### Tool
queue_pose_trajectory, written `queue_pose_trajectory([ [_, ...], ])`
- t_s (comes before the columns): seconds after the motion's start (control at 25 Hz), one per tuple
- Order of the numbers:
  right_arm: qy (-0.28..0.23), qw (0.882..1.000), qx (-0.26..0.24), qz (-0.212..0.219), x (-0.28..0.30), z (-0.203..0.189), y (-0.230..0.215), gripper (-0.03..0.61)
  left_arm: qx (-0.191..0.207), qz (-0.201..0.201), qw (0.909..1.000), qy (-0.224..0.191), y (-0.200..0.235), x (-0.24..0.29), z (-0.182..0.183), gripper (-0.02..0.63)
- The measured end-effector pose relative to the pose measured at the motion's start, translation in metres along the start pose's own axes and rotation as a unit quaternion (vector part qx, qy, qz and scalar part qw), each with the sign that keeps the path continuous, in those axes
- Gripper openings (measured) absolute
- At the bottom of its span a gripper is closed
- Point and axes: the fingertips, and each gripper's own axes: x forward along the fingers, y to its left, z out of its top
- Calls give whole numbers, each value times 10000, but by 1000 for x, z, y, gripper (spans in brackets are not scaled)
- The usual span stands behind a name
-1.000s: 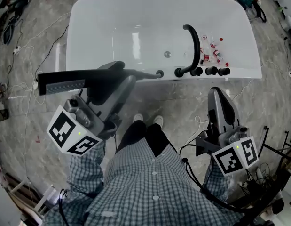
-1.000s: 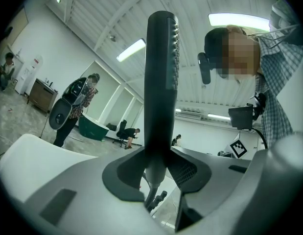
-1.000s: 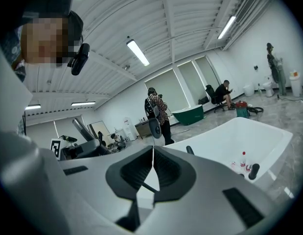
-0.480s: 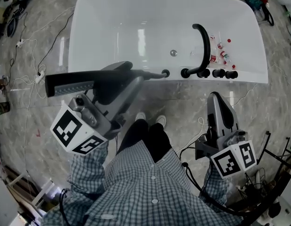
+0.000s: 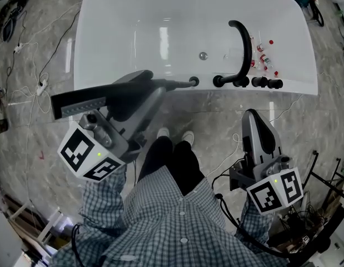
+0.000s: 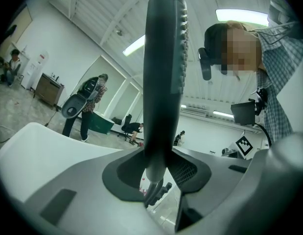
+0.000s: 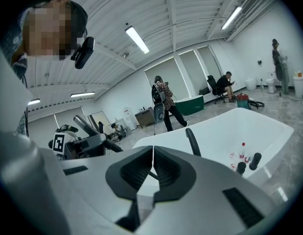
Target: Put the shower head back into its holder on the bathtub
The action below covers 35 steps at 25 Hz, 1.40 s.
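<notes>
above the marble floor [image 5: 216, 115], by the white bathtub [image 5: 160, 15], the left gripper [image 5: 145, 87] fingers still clamp the shower head [image 5: 77, 103], its tip at the holder [image 5: 194, 82] as before; the right gripper [image 5: 253, 115] fingers are closed on nothing.

The shower head [image 5: 83, 102] is a long black bar with a flat rectangular face that carries rows of nozzles [image 6: 180, 43]. It lies about level outside the bathtub [image 5: 105, 15], just off the near rim. Its wide end points away from the tub's left end, and the left gripper [image 5: 146, 88] clamps its handle. The thin end reaches the holder [image 5: 194, 82], a small dark ring on the white bathtub's near rim. Whether it is seated there is unclear.
</notes>
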Motion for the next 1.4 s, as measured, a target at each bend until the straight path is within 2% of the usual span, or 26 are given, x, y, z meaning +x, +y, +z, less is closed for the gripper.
queue_pose_trajectory([
  [1.4, 656, 9967, 229, -412, 18, -91, -60, 18, -202, 141, 9990, 384, 49, 39, -102, 141],
])
